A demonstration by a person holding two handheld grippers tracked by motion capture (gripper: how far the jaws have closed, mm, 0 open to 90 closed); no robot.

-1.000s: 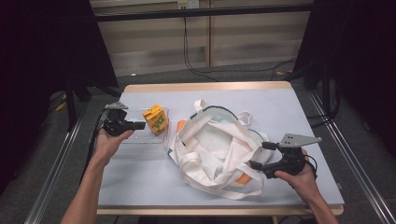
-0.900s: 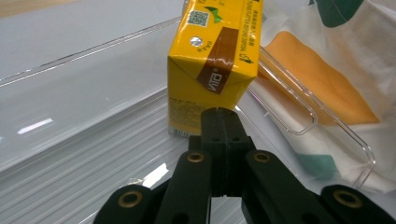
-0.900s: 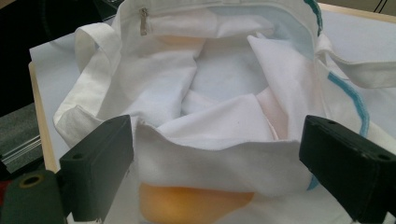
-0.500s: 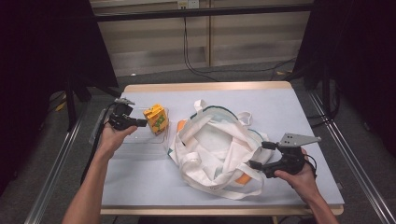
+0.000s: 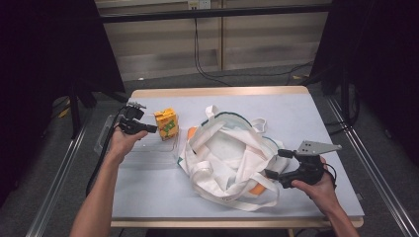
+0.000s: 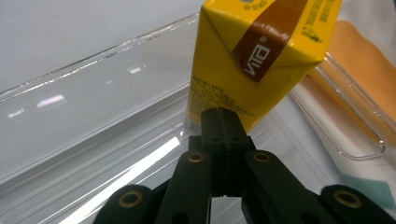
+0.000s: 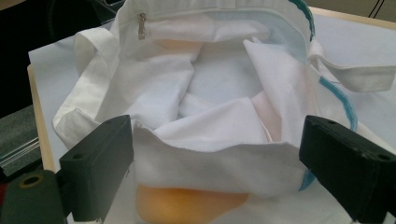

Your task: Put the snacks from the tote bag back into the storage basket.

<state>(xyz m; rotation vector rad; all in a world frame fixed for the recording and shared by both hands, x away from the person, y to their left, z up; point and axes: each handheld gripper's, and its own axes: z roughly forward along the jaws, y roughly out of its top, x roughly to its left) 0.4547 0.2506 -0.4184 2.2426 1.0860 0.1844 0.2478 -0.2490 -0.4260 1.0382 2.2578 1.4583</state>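
While my left gripper [image 6: 223, 133], jaws closed, touches the yellow carton [image 5: 166, 124], my right gripper [image 7: 219, 168] gapes around the bag's [image 5: 225, 148] rim.

text: we read "VITA" in white on the brown band of the yellow carton [image 6: 261, 60] | small print: we see lines on the carton's lower face, too fine to read | elsewhere: we read nothing

We see a pale blue desk [image 5: 296, 106] with a wooden edge, black cables [image 5: 207, 59] trailing across the grey floor [image 5: 163, 81] beyond, beneath a slatted wall [image 5: 257, 39].
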